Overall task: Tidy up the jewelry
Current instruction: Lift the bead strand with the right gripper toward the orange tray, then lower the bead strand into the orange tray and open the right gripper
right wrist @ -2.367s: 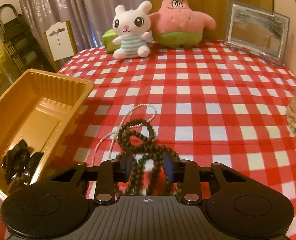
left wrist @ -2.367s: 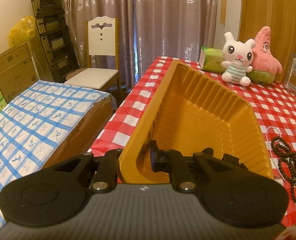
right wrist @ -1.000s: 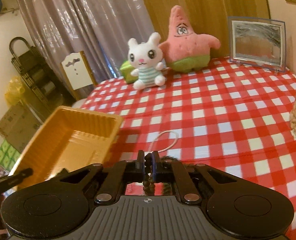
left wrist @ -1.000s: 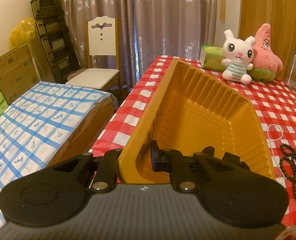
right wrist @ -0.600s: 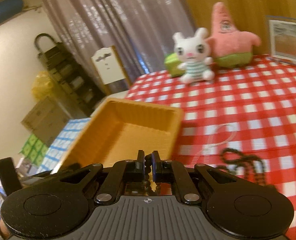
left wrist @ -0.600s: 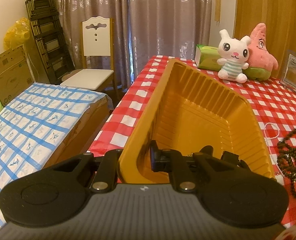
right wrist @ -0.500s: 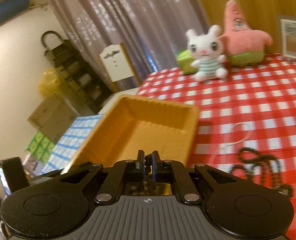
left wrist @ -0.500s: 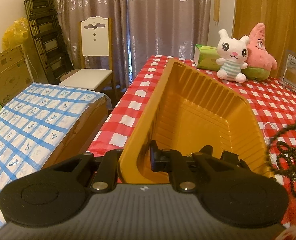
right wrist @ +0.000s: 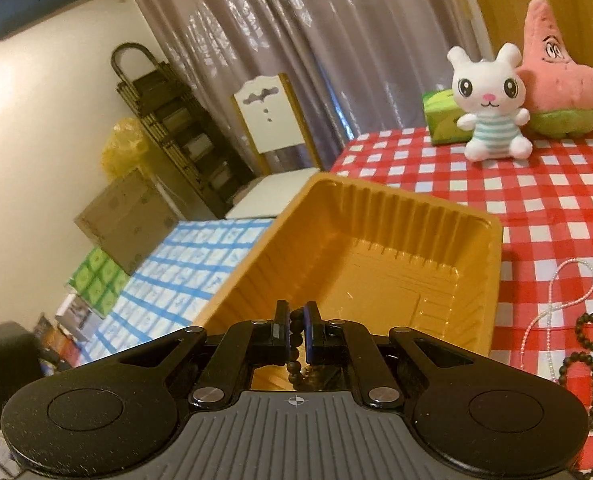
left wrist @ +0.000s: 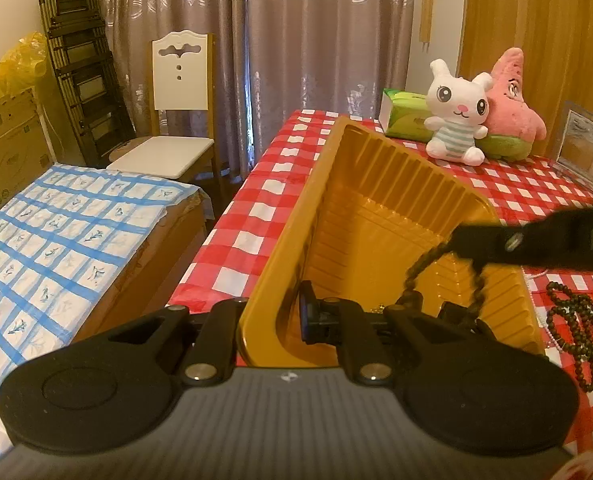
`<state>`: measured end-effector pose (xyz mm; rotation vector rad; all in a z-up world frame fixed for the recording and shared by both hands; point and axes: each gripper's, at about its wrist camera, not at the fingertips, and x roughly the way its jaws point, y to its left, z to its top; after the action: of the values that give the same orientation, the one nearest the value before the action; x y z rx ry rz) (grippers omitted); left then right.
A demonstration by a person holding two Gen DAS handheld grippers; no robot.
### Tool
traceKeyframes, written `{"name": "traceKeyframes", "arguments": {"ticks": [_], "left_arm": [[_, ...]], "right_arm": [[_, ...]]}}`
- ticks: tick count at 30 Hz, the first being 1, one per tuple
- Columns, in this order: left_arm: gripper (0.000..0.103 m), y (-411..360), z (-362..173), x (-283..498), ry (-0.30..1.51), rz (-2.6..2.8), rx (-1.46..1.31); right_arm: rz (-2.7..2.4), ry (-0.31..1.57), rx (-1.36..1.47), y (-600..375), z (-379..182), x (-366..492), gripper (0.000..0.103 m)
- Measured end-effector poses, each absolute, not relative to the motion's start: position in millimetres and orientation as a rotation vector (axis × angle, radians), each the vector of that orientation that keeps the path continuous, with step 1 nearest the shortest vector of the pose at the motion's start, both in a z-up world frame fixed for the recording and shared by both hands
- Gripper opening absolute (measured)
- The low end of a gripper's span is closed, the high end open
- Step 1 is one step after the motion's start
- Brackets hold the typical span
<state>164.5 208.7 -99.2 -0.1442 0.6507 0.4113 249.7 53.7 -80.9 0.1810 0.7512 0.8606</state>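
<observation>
A yellow plastic tray (left wrist: 376,200) sits at the left edge of the red-checked table. My left gripper (left wrist: 272,320) is shut on its near wall, one finger outside and one inside. My right gripper (right wrist: 295,320) is shut on a dark bead strand (right wrist: 294,356) and hangs over the tray (right wrist: 376,240). In the left wrist view the right gripper (left wrist: 462,240) reaches in from the right, with the bead strand (left wrist: 416,272) dangling in a loop into the tray. Another dark bead necklace (right wrist: 592,360) and a thin white bead string (right wrist: 564,292) lie on the cloth right of the tray.
A white plush rabbit (right wrist: 492,108), a pink star plush (right wrist: 556,80) and a green tissue pack (right wrist: 440,120) stand at the table's back. A picture frame (left wrist: 588,148) leans at the right. Left of the table are a blue-checked cover (left wrist: 56,232) and a white chair (left wrist: 176,120).
My right gripper has swung left with the bead strand, from above the cloth to above the tray, and has come into the left wrist view. The left gripper kept its hold.
</observation>
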Motion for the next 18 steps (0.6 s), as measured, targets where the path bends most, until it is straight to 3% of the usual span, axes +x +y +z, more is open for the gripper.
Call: {"name": "traceKeyframes", "arguments": {"ticks": [18], "left_arm": [[0.010,208.8,-98.8,165.4,0.650,0.401,-0.145]], "right_arm": [[0.802,0.791,-0.018,80.0,-113.6,247.1,0.010]]}}
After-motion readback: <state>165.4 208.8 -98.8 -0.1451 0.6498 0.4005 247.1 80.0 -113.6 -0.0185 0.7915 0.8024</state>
